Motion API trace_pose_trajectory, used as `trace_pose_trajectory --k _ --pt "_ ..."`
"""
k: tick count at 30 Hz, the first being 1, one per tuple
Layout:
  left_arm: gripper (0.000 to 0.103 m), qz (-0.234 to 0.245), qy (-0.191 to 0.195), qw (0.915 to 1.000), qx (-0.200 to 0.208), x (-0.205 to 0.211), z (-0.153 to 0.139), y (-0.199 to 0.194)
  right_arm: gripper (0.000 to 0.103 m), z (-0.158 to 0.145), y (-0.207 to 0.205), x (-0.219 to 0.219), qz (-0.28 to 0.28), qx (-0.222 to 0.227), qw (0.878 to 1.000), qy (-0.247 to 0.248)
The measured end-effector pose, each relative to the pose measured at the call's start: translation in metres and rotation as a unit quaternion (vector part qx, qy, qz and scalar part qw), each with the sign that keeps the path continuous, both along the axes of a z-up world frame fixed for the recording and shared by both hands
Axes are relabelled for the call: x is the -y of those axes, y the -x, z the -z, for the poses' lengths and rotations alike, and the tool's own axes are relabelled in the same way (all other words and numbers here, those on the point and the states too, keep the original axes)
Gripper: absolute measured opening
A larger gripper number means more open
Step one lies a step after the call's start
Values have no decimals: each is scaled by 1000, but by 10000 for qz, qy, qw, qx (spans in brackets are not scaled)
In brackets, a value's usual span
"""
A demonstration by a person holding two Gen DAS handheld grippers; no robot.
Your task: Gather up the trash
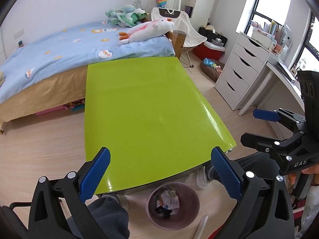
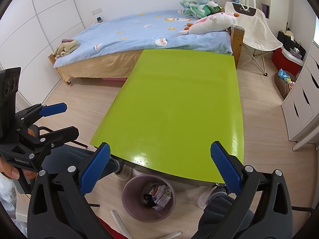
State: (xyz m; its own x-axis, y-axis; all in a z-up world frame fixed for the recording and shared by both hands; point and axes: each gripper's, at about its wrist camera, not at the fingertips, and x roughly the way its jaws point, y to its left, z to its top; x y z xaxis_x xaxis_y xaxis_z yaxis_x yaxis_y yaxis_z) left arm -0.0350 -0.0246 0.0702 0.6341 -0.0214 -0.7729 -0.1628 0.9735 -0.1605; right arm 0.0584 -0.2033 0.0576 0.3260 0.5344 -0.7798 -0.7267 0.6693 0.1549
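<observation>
Left wrist view: my left gripper (image 1: 160, 171) hangs over the near edge of the green table (image 1: 147, 107), fingers spread wide, nothing btwn them. Tabletop looks bare, no trash on it that I can spot. Bin (image 1: 173, 205) sits on the floor just under the near edge, btwn my feet, w/ wrappers and paper scraps (image 1: 168, 201) in it already. My right gripper (image 1: 259, 127) shows at the right, also spread and empty. Right wrist view: right gripper (image 2: 160, 169) wide open above the table (image 2: 175, 103), bin (image 2: 149, 198) right below, left gripper (image 2: 59, 119) off to the side. Risks, imo: job looks abt done, so reaching again could clip the table edge, or a shoe (image 2: 207, 197) could nudge the bin and tip it. A white tube (image 2: 119, 222) lies on the floor near the bin; can't tell if it's trash, might get missed.
</observation>
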Motion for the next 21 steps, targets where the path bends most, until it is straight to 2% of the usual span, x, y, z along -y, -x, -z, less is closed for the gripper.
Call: trace_pose_trajectory --k 21 --pt "97 7 -2 10000 2 0 1 1 99 -1 -1 0 -4 -3 10000 7"
